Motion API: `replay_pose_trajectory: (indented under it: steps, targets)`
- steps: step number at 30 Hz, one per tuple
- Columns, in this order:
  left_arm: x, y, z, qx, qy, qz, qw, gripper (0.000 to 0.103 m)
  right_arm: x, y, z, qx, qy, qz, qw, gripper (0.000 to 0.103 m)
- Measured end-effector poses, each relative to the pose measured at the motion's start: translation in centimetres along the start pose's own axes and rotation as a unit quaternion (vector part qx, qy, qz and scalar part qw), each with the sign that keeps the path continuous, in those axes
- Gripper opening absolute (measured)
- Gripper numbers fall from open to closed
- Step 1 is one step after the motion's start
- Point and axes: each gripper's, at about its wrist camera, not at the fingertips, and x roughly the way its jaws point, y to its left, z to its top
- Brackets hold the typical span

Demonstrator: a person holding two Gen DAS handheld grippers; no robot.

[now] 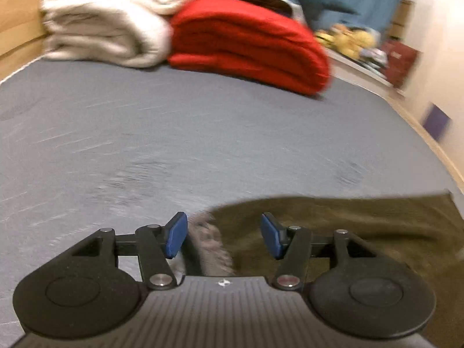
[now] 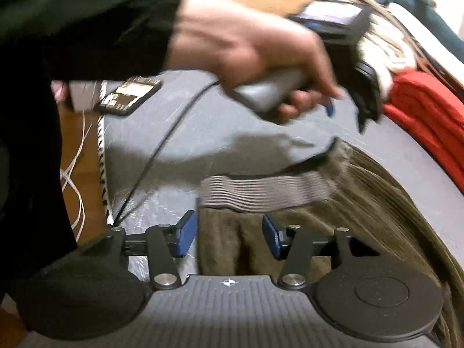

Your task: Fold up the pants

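1. The left gripper [image 1: 223, 233] hangs over the near edge of the grey bed sheet [image 1: 203, 133], its blue pads well apart and pressing on nothing.
2. Below it lie the olive-brown pants [image 1: 333, 223], spread on the sheet to the near right; their ribbed grey waistband [image 1: 211, 246] shows in the gap between the pads, not touched by either one.
3. Over to the right gripper [image 2: 229, 237]: jaws parted here too, with pants fabric lying beneath the gap and neither pad gripping it.
4. From this side the waistband runs across just beyond the fingers, and the pants sweep away to the right in a blur.
5. The person's left hand [image 2: 261, 66], in a dark sleeve, holds its gripper's handle above the sheet on the far side of the waistband.
6. At the far end of the bed sit a folded red blanket [image 1: 249, 43] and, left of it, a cream blanket [image 1: 107, 23], touching each other.
7. A phone [image 2: 129, 95] lies at the sheet's far left corner.
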Motion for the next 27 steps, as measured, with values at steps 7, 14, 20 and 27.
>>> replay_pose_trajectory:
  steps: [7, 14, 20, 27]
  targets:
    - [1.5, -7.3, -6.3, 0.161, 0.092, -0.034, 0.982, 0.034, -4.4, -6.0, -6.3, 0.023, 0.049, -0.091, 0.994, 0.056]
    - [1.2, -9.6, -8.3, 0.169, 0.129, 0.058, 0.9754, 0.034, -4.5, -7.7, -11.3, 0.061, 0.117, -0.106, 0.986, 0.06]
    - [1.2, -11.4, -10.8, 0.198, 0.156, 0.011, 0.9676, 0.039, -5.2, -7.1, -12.7, 0.082, 0.133, -0.106, 0.982, 0.06]
    - [-4.8, -13.2, -8.4, 0.177, 0.133, 0.002, 0.9752, 0.053, -11.5, -7.9, -9.7, 0.099, 0.039, -0.152, 0.983, 0.06]
